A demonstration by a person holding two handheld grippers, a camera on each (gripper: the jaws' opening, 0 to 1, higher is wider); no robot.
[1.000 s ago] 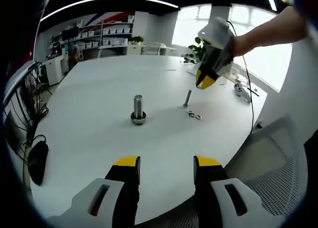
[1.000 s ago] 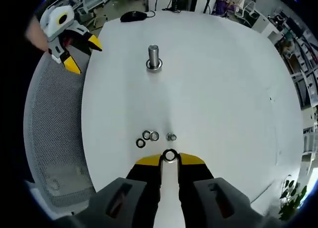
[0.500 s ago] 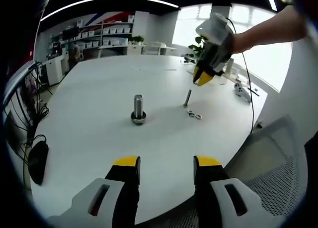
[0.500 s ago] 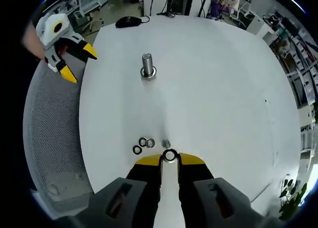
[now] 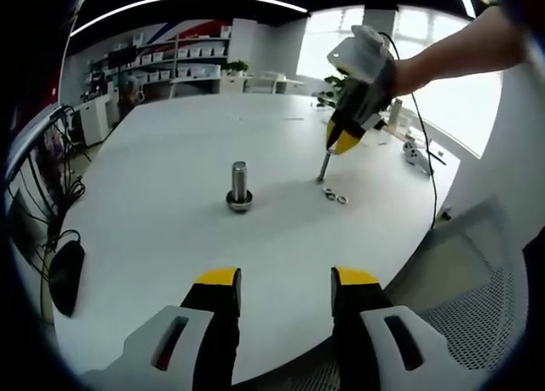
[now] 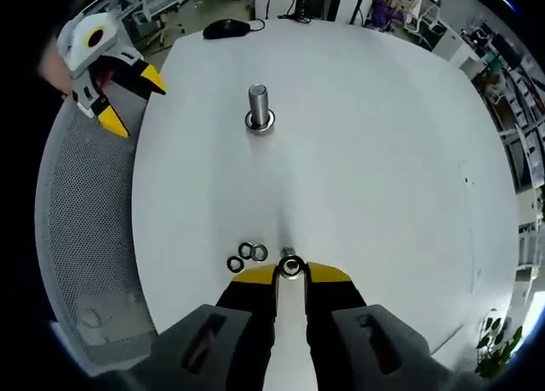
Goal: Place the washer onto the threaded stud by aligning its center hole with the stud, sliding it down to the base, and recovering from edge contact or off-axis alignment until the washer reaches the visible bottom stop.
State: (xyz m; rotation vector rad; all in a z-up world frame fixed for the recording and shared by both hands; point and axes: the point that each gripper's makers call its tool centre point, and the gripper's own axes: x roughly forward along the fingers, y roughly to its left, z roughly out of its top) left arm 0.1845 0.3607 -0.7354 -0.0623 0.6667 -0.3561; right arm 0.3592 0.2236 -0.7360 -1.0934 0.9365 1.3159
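Observation:
My right gripper [image 6: 291, 273] is shut on a small metal washer [image 6: 291, 267], held flat at its tips. Just beyond the washer stands a thin threaded stud [image 6: 288, 255], seen end-on. In the left gripper view the same stud [image 5: 324, 167] rises from the white table, and the right gripper [image 5: 339, 141], held by a hand, hovers just over its top. A thicker stud [image 5: 239, 183] with a ring at its base stands mid-table. My left gripper [image 5: 285, 278] is open and empty near the table's front edge, far from both studs.
Three loose washers [image 6: 245, 256] lie beside the thin stud. A black mouse [image 5: 65, 273] rests at the table's left edge. A grey mesh chair [image 6: 85, 238] stands by the table, and the open left gripper [image 6: 119, 83] hangs over it. White table [image 6: 383, 152] stretches to the right.
The right gripper has carried the washer closer to the thin stud, now almost over its top. The left gripper has stayed put.

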